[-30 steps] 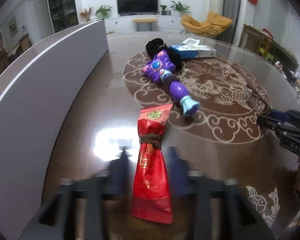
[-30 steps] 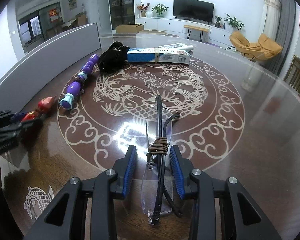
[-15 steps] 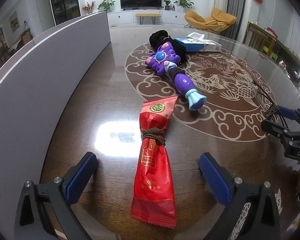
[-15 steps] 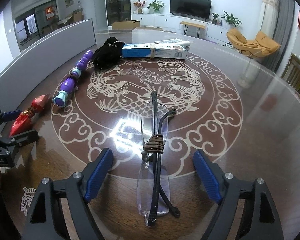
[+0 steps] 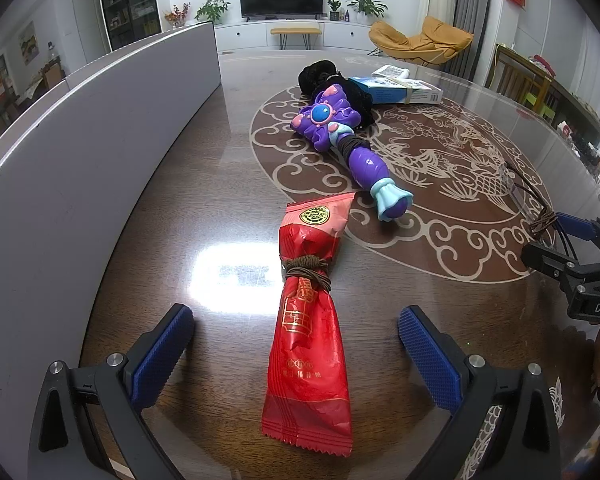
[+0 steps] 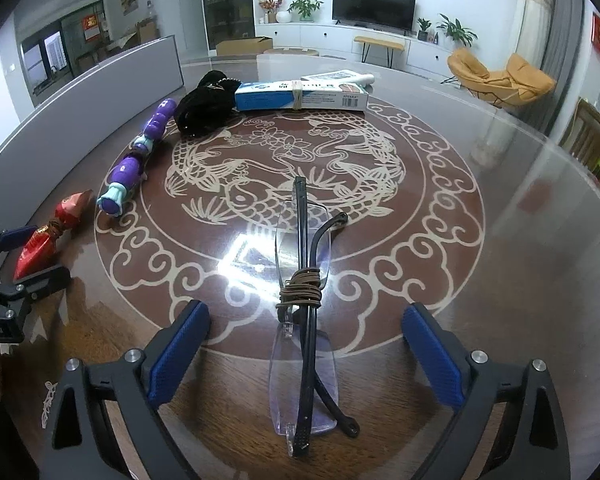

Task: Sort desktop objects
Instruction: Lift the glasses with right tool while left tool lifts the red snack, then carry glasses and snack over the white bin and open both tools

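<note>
On my left wrist view the grey partition point(image 5: 100, 152) curves along the table's edge, farthest left of everything, and I'll place the rest against the red snack packet point(image 5: 310, 320). That packet lies flat on the brown table point(image 5: 204, 184) with a brown cord point(image 5: 306, 270) wound round its middle, and my left gripper point(image 5: 296, 354) sits with its blue pads spread wide, one on each side of the packet's lower half and clear of it. Just beyond the packet's top edge and a little right lies the purple toy wand point(image 5: 342, 136), its pale blue end nearest the packet; a black fabric bundle point(image 5: 324, 76) sits behind the wand's head, and a blue box point(image 5: 396, 92) lies right of that bundle. Far right of the packet, at the table's right side, I see the folded glasses point(image 5: 516, 192) and my other gripper beside them. On my right wrist view the packet point(image 6: 50, 236) shows at the far left, with the wand point(image 6: 134, 164) just right of it. Well to the packet's right lie the glasses point(image 6: 306, 312), also bound with cord, on the carp pattern, and my right gripper point(image 6: 306, 356) stands spread wide on either side of them, touching nothing.
</note>
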{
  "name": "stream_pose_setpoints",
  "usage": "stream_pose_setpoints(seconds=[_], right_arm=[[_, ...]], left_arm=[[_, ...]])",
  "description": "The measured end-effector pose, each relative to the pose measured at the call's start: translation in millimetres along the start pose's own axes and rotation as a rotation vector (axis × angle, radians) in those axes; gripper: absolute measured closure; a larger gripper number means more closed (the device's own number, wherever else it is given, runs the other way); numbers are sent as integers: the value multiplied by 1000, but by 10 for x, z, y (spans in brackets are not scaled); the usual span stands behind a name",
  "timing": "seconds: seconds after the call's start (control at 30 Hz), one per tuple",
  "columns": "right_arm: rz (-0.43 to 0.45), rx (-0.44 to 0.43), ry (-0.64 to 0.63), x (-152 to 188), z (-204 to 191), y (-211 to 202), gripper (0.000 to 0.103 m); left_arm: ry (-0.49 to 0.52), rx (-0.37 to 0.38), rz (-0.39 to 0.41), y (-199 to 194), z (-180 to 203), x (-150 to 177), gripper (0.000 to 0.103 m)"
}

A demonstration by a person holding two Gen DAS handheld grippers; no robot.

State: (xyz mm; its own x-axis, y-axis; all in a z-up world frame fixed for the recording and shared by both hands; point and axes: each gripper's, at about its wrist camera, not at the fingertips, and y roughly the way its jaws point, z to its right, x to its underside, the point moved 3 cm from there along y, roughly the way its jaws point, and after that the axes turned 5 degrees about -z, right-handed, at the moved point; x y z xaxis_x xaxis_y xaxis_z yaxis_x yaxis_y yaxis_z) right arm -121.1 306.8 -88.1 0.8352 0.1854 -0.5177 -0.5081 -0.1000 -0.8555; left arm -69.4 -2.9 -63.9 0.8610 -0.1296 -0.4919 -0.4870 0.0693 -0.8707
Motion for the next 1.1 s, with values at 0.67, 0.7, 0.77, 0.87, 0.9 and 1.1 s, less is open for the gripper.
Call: stream_pose_setpoints(seconds=[0.67,0.7,0.77,0.87,0.9,1.1], right_arm=[[-44,-55,-81,-99,-67,-65,91],[-50,-68,-78,-90,-76,-81,91],[-41,-105,-58,-76,-81,-185,91],[-3,-155,-41,-141,-128,-434,91],[11,-170,-45,-188,-169,-517,91],[108,-271,-132,-674,-716,-1019,91]], left_arm=[[-8,90,15,-157,-60,-17,81],[-18,116,18,-197,-63,2,81],[-27,143,48,-350,-48,55,81],[-64,186,101,-615,-54,117,81],[-81,202,120,-702,-79,123,81],[-192,230,253,-1397,-506,31,81]])
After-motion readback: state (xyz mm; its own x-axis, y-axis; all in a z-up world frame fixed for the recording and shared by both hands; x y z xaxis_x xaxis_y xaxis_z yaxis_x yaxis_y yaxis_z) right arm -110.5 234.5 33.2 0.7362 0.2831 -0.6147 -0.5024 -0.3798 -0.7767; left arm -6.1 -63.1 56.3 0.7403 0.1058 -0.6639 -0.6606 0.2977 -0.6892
